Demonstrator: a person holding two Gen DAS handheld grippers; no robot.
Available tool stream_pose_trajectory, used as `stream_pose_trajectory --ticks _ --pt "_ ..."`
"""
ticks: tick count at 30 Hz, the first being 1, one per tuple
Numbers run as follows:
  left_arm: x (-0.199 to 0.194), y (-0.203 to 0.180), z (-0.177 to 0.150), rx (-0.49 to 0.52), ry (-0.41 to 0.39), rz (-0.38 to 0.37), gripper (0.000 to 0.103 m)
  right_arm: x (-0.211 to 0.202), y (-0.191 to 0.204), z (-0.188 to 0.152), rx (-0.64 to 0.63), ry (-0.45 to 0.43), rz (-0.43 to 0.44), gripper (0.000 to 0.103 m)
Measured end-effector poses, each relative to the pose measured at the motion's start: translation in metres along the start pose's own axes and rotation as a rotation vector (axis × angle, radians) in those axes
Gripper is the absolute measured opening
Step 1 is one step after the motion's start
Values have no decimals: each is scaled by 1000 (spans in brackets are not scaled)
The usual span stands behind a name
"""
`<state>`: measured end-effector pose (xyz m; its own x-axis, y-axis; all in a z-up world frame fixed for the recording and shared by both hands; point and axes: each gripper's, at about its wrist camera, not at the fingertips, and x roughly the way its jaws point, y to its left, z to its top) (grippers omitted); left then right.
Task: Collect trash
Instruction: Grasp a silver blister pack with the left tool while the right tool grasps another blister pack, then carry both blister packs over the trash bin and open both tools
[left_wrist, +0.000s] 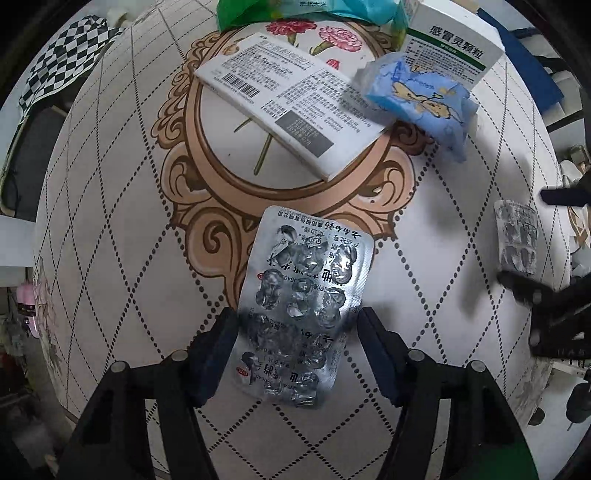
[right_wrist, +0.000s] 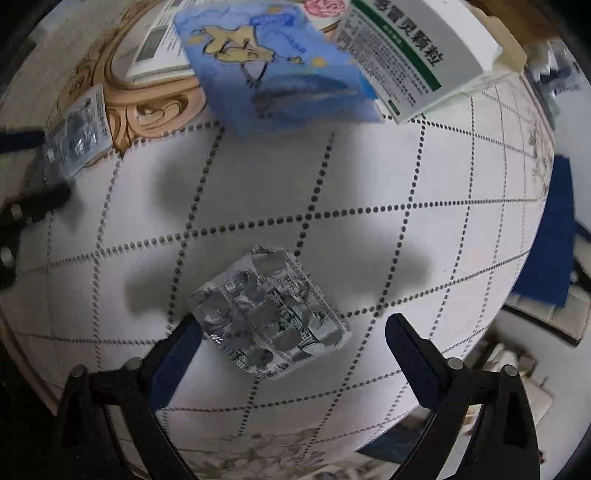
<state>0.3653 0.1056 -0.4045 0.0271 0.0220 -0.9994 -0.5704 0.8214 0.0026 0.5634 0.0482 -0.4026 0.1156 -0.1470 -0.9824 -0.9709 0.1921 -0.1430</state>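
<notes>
A large used silver blister pack (left_wrist: 299, 302) lies on the patterned table between the fingers of my left gripper (left_wrist: 297, 325), which is open around its near half. A smaller torn blister pack (right_wrist: 269, 314) lies between the fingers of my right gripper (right_wrist: 291, 328), also open. The large pack also shows in the right wrist view (right_wrist: 75, 136), and the small pack shows in the left wrist view (left_wrist: 517, 236). A blue tissue packet (left_wrist: 424, 99) lies further back; it also shows in the right wrist view (right_wrist: 280, 70).
A flat white medicine box (left_wrist: 291, 103) and a green-striped white medicine box (left_wrist: 454, 48) lie at the back of the table (left_wrist: 110, 221), with a green plastic bag (left_wrist: 258, 11) behind. A checkered cloth (left_wrist: 62, 70) hangs at far left. The table edge curves at right (right_wrist: 532, 221).
</notes>
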Motion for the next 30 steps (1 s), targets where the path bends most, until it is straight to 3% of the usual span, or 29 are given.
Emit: stream_pose_trajectory --ticks 2,6,11,16,19,23,30 --pt "-2 -7 3 4 -4 -8 63 -1 -7 0 89 -2 98 64" --pt "4 -23 17 85 25 31 65 7 -26 -11 349 -14 186 59" --pt "6 -24 27 76 46 -6 64 18 -50 -29 645 -38 331 59" --pt "3 -25 25 78 24 5 62 25 -37 -22 650 -51 288 70" --pt "-5 -17 23 71 14 13 61 23 -23 -9 648 -88 194 60" --pt "-21 -24 15 80 -19 17 61 22 -16 -5 691 -119 209 59" --pt "-70 -12 -4 47 -114 -12 61 1 20 -35 735 -202 227 58"
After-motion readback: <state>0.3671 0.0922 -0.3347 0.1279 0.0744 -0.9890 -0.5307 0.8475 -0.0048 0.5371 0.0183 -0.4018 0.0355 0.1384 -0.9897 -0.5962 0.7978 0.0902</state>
